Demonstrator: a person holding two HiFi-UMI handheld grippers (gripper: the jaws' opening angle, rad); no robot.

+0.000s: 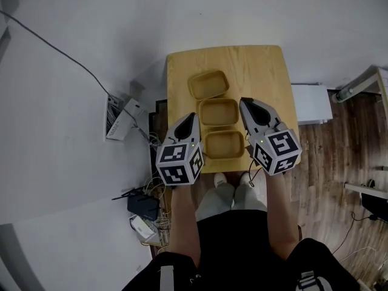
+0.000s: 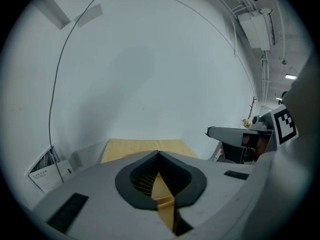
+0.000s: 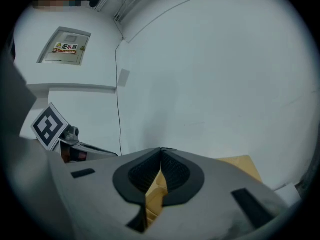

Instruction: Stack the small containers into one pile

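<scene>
Three shallow tan rectangular containers (image 1: 219, 112) are lying unstacked in a row running from the far edge to the near edge of the light wooden surface (image 1: 257, 71). The left claw (image 1: 193, 116) is flanking the row's left side and the right claw (image 1: 245, 102) its right side. Both claws are keeping their jaws pressed together, gripping nothing.

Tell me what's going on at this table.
A person stands at a small wooden table that holds three tan containers in a row, not yet stacked: the far container, the middle container and the near container. The left hand-held gripper and the right hand-held gripper flank the row, one on each side. Both have their jaws shut and hold nothing.
</scene>
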